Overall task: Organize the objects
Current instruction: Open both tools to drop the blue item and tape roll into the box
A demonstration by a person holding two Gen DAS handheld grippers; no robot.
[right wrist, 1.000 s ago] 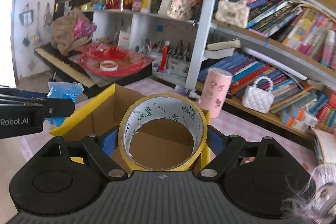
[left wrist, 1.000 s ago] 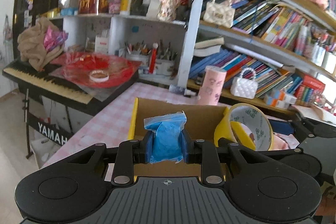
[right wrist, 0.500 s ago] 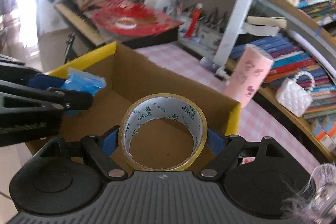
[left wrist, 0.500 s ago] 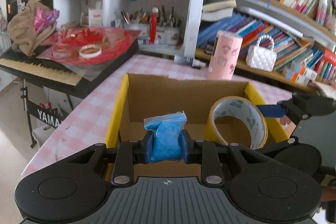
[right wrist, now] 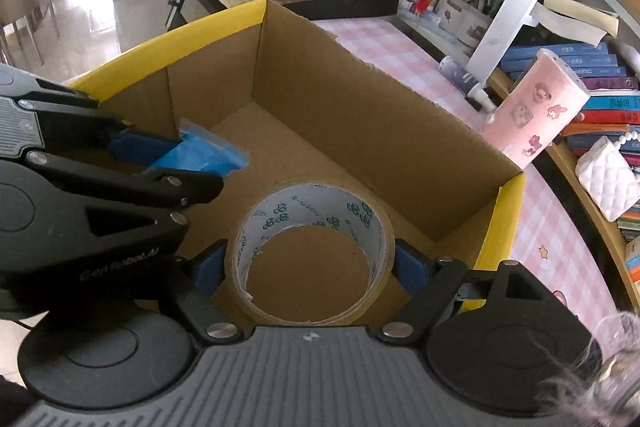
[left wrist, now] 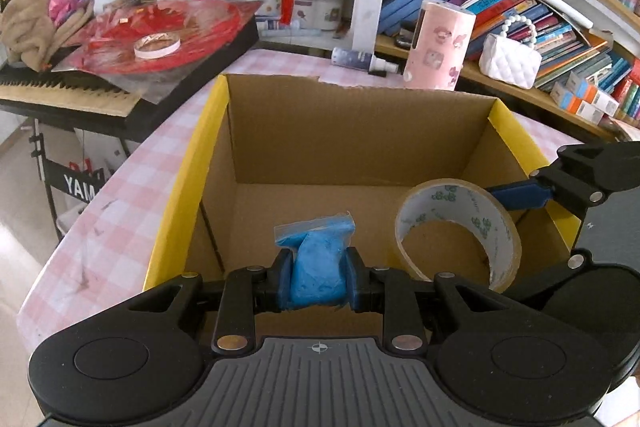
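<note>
Both tongs hang over the open cardboard box [left wrist: 360, 131]: left gripper [left wrist: 318, 279] pinching a blue plastic pouch [left wrist: 320, 259], right gripper [right wrist: 310, 267] clamped across a wide roll of tape [right wrist: 312, 223]. Best practice, as judged: lower each near the bare box floor, well apart, then release. Legible writing: "Gen Robot.AI" on the left tool, "YAM" on the keyboard stand [left wrist: 80, 183].
</note>
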